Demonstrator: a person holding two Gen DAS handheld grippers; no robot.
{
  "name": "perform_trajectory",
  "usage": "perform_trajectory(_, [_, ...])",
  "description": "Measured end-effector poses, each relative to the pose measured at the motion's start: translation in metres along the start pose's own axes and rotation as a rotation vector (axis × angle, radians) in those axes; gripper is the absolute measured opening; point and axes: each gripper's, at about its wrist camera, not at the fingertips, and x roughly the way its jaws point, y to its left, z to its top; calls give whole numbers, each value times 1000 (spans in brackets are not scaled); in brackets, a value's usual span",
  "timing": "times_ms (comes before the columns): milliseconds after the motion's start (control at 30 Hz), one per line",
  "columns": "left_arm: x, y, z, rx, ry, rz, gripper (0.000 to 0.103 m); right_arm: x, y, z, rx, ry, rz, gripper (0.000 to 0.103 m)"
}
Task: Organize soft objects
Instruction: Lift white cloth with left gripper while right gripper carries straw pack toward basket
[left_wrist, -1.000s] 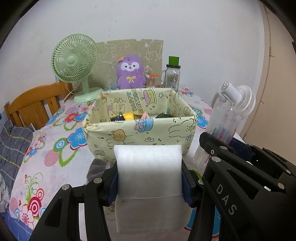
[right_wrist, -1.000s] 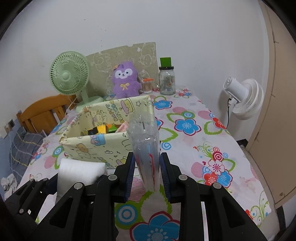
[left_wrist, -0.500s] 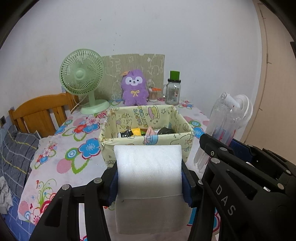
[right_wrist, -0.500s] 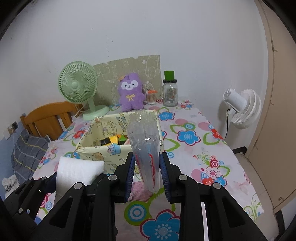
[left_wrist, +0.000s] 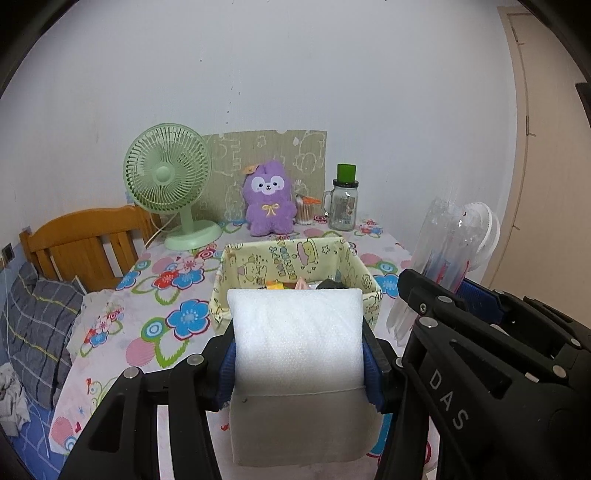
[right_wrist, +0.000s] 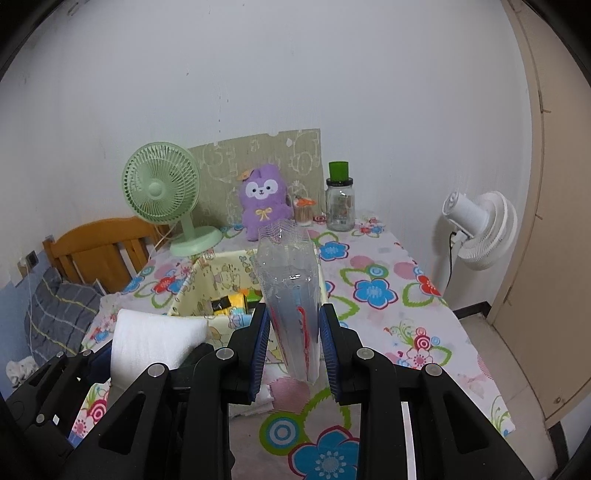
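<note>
Both grippers' fingers grip loads: left (left_wrist: 297, 363) foam roll (left_wrist: 295, 339), hiding the bin (left_wrist: 369, 295); right (right_wrist: 294, 356) plastic sleeve (right_wrist: 291, 295).

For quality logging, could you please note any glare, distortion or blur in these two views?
Left wrist view: the white foam sheet is overexposed, its texture washed out; fisheye bends the door frame. Right wrist view: reflections streak the clear plastic pack; focus looks sharp.

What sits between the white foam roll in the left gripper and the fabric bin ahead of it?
Nothing visible. The white foam roll, clamped in the left gripper, faces the open-topped fabric bin directly. The right gripper holds the clear plastic bag off to the side.
</note>
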Motion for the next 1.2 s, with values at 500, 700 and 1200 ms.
perform_trajectory(500, [0, 3, 21, 5, -27, 8, 57, 5, 5, 26, -6, -19, 20, 31])
perform_trajectory(700, [6, 5, 33, 5, -33, 18, 57, 13, 8, 35, -14, -21, 28, 31])
perform_trajectory(1200, [31, 13, 50, 2, -28, 25, 57, 41, 10, 55, -27, -13, 41, 31])
